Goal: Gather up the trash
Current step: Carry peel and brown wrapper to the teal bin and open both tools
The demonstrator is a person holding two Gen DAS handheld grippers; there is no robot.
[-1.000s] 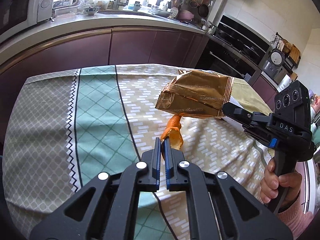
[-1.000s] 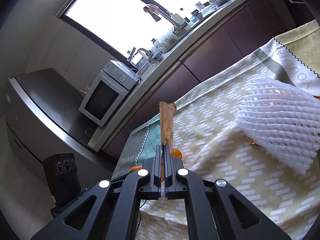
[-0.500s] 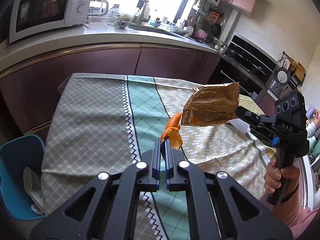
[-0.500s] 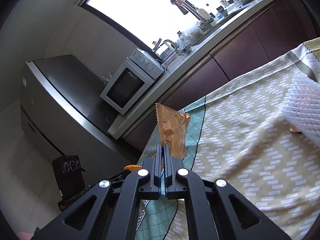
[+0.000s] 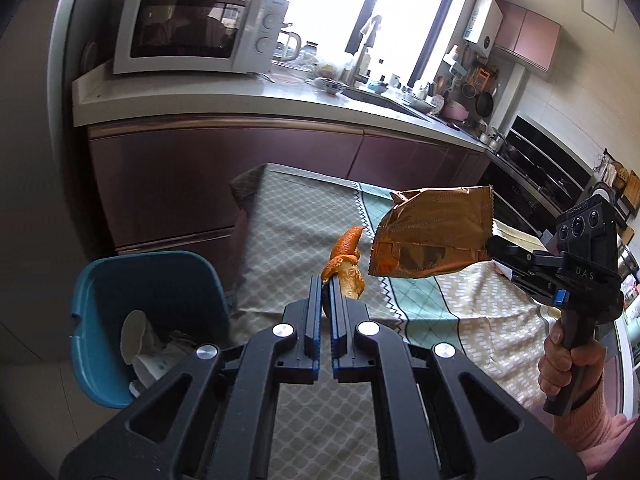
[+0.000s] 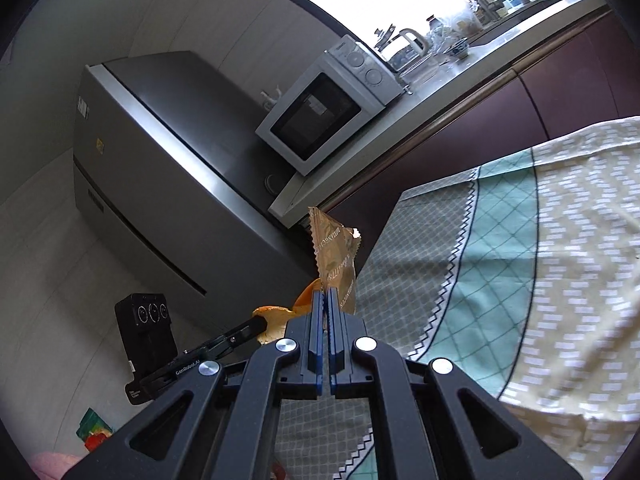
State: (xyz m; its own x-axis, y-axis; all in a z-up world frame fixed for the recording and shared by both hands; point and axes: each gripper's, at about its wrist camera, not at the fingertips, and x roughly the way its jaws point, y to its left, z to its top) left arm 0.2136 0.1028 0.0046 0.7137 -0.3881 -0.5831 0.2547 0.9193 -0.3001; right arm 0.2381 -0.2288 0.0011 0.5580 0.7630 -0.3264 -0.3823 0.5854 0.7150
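Trash held aloft beside blue plastic bin (image 5: 152, 280).
Left gripper (image 5: 326, 284) clamped on curled orange peel (image 5: 346, 258); right gripper (image 6: 325, 296) pinching crinkled gold foil wrapper (image 6: 334, 252), serrated edges.

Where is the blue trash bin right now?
In the left wrist view, the blue bin sits on the floor at lower left, beside the table's draped end, below the microwave.

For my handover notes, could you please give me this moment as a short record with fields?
Left gripper: shut on orange peel
Right gripper: shut on brown snack wrapper
Bin: blue, on floor beside the table, some rubbish already inside
Table: covered with patterned cloth
Both items: held in the air, not yet in the bin
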